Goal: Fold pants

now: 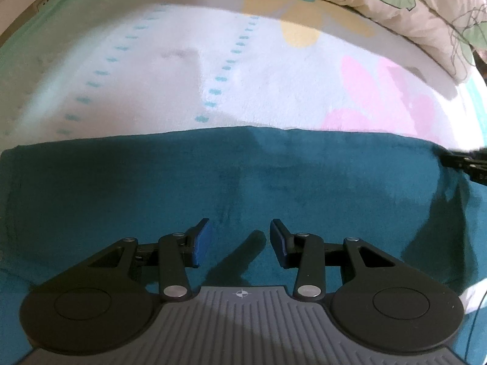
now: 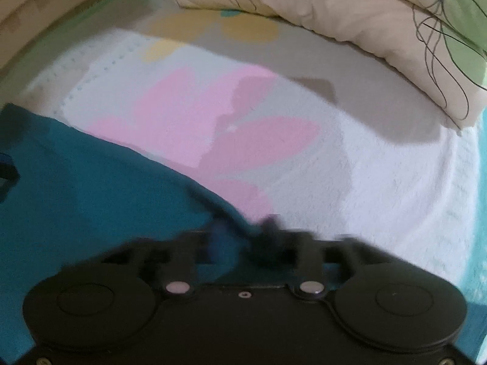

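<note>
Directly beneath the spread, empty left claw [image 1: 240, 243] one pair of teal pants [image 1: 213, 182] lies flat on the bed [image 1: 274, 85], long axis left-right, its far edge at the blurred right claw [image 2: 243, 237], whose grip I cannot tell; one pillow [image 2: 334, 15] beyond.

Matt teal cloth pants [image 1: 231, 182]

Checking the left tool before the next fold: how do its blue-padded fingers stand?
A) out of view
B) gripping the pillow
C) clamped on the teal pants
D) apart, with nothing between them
D: the left tool shows its blue pads spread apart above the teal pants, with only cloth and shadow visible in the gap.
</note>
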